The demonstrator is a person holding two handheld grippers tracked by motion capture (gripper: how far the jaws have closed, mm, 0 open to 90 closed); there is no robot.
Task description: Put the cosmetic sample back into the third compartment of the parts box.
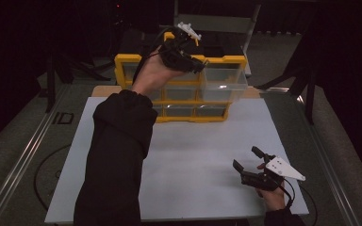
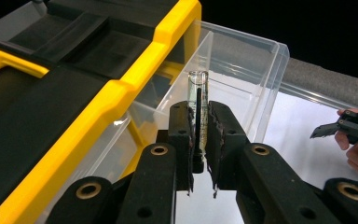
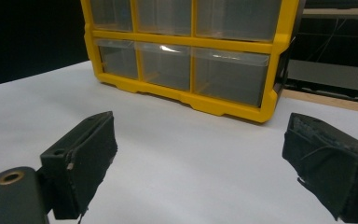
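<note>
From my high view, the sleeve (image 1: 115, 155) covers the left part of the yellow drawer cabinet (image 1: 226, 60) at upper centre. In the left gripper view, my pads (image 2: 219, 135) hide the lower part of the clear tube (image 2: 198, 100); I can't tell what the dark strip inside it is. The right gripper view crops the cabinet's top.

Overhead and two close tongs-mounted views, all sharing the yellow organizer (image 1: 179, 89).

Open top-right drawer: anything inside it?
The clear drawer looks empty as far as it shows. The left gripper holds a thin glass tube upright in front of it; its fingers hide the drawer's near floor.
</note>
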